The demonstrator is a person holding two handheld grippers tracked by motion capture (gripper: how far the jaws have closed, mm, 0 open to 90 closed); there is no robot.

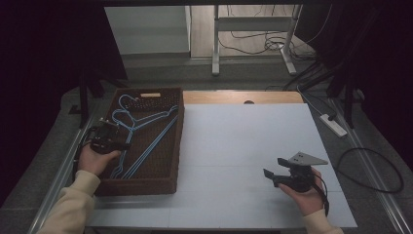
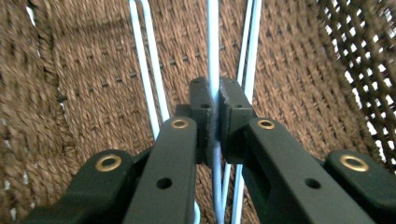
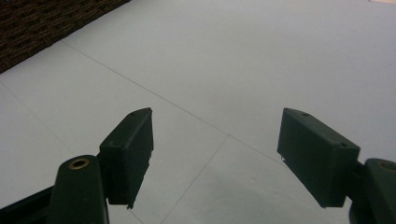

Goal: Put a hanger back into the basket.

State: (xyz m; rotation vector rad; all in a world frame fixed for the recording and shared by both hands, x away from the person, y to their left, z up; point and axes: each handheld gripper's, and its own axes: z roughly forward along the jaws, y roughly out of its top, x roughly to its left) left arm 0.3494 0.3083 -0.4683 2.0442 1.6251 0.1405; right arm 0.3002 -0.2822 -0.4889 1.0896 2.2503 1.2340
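A brown woven basket [image 1: 176, 141] sits on the left of the white table [image 1: 243, 141] and holds several light blue wire hangers [image 1: 146, 131]. My left gripper [image 1: 124, 145] is over the basket's left side. In the left gripper view its jaws are shut on a hanger wire [image 2: 213, 42], with more blue wires [image 2: 149, 79] lying on the woven floor [image 2: 84, 84] on either side. My right gripper [image 1: 273, 168] is held above the table at the right, its jaws wide apart. Between its pads [image 3: 133, 149] there is just bare table surface [image 3: 243, 65].
The basket's open-weave wall [image 2: 364, 60] rises at the right of the left gripper view. A basket corner [image 3: 32, 25] shows at the top left of the right gripper view. Beyond the table lie a power strip [image 1: 333, 124], floor cables [image 1: 370, 170] and desk legs [image 1: 215, 44].
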